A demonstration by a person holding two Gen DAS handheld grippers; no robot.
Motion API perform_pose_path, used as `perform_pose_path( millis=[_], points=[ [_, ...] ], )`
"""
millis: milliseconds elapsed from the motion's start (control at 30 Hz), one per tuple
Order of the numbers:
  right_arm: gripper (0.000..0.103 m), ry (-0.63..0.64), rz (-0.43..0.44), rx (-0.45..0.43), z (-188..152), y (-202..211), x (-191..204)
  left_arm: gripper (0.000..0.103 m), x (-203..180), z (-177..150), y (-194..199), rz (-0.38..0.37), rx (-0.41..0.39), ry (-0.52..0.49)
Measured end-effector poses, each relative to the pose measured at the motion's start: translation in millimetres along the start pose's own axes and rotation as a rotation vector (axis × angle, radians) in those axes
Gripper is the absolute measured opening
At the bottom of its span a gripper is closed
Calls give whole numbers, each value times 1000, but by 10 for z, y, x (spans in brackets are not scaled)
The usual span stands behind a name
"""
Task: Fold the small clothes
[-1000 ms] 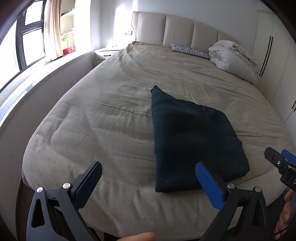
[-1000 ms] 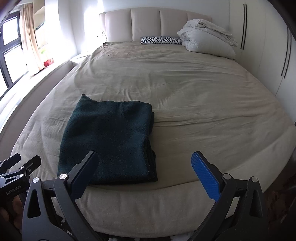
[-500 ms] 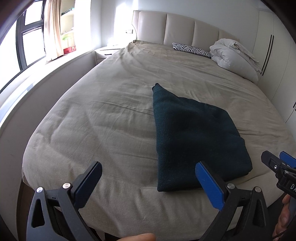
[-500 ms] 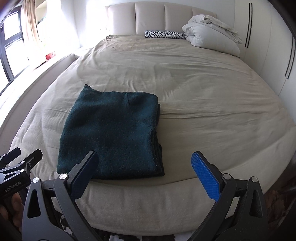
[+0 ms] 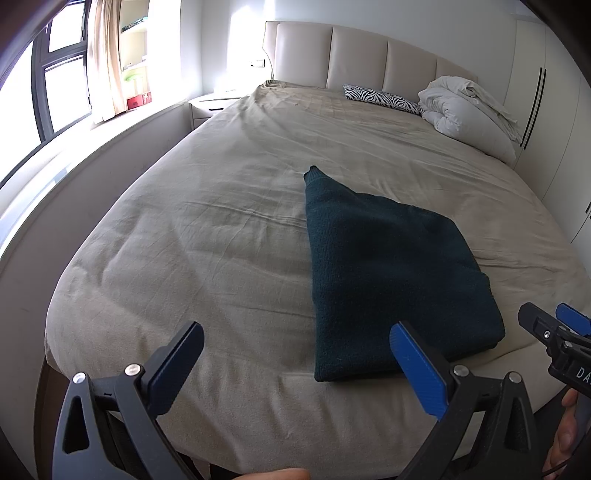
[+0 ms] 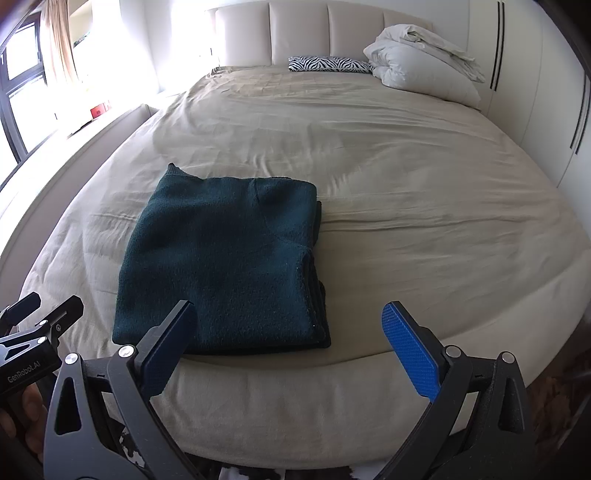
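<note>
dark green garment point(image 6: 221, 262) lies folded, compact rectangle, near foot edge of bed point(image 6: 406, 177). left gripper point(image 5: 295, 363) and right gripper point(image 6: 288, 343) both spread, empty, hanging clear of it. looks like fold complete; next likely lift aside or final tidy.

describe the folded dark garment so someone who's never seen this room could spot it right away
Start at the big bed under a beige cover, with a padded headboard at the far end. Near the foot edge lies the folded garment, a flat, roughly square stack. It is dark teal and fuzzy, the only dark thing on the cover; the zebra-print pillow and white duvet bundle sit far off by the headboard.
</note>
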State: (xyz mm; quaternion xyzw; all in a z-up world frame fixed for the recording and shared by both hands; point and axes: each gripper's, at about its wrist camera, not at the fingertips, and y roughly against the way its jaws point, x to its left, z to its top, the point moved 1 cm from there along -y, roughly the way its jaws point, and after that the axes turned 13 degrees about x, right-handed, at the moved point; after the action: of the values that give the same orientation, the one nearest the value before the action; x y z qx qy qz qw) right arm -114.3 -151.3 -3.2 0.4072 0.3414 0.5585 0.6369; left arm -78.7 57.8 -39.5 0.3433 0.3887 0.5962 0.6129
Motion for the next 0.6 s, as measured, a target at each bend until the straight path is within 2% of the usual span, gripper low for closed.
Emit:
perform_pose_path(
  millis=[600],
  points=[
    [102, -2, 3, 9, -24, -36, -10, 103, 3, 1, -9, 2, 1, -3]
  ],
)
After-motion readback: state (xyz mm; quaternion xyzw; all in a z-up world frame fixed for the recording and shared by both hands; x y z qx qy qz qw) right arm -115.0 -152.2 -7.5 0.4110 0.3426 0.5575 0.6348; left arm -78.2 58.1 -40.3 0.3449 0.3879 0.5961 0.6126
